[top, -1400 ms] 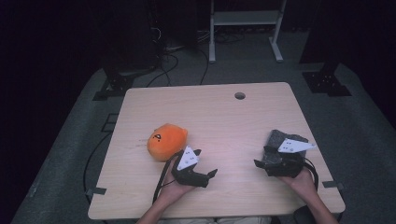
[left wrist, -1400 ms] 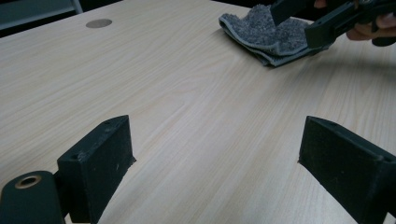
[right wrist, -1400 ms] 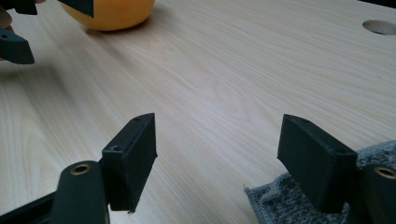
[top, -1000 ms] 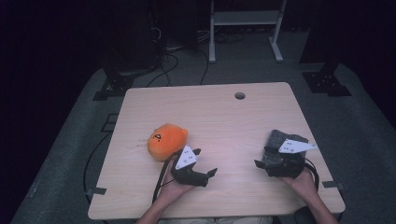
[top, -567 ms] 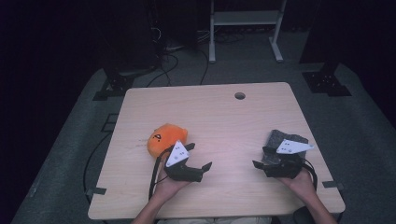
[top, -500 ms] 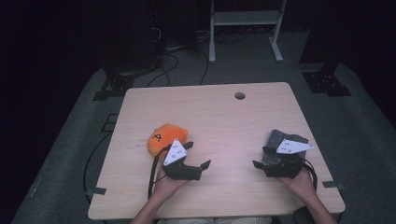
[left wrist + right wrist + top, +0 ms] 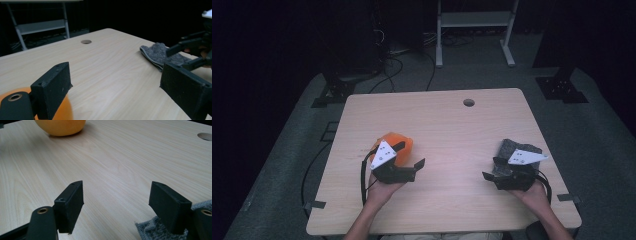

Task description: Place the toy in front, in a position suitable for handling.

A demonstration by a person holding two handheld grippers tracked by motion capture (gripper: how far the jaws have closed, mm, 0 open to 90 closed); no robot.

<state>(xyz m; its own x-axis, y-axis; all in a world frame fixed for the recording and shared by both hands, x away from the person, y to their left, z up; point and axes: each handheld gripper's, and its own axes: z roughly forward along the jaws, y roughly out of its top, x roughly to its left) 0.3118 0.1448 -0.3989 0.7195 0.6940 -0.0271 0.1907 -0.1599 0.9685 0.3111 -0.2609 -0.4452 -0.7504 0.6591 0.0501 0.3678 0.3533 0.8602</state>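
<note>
Pale wooden tabletop (image 7: 452, 130), one, rectangular, with a single round cable hole (image 7: 469, 102) near its far edge.

My left hand (image 7: 381, 192) comes in from the near edge, forearm angled slightly inward, wrapped around my left gripper (image 7: 408, 159), which points forward and to the right across the table. Its jaws stand wide apart and hold nothing. One round orange plush ball (image 7: 398, 144) sits on the table's left half; in the left gripper view the ball (image 7: 58, 110) lies against the outer side of my nearer jaw, not between the two. Whether jaw and ball truly touch I cannot tell.

My right hand (image 7: 534, 195) lies near the table's right front corner, gripping my right gripper (image 7: 490, 169), which points left toward the middle of the table. Its jaws are also spread wide, nothing between them but bare wood. One folded grey knitted cloth (image 7: 508, 150) lies flat just under and behind this gripper; in the right gripper view its edge (image 7: 150, 230) shows beside my right-hand jaw, close to it, contact uncertain.

Count: two grippers, two hands, one ball, one cloth, one table. Ball and cloth lie well apart, on opposite sides.
</note>
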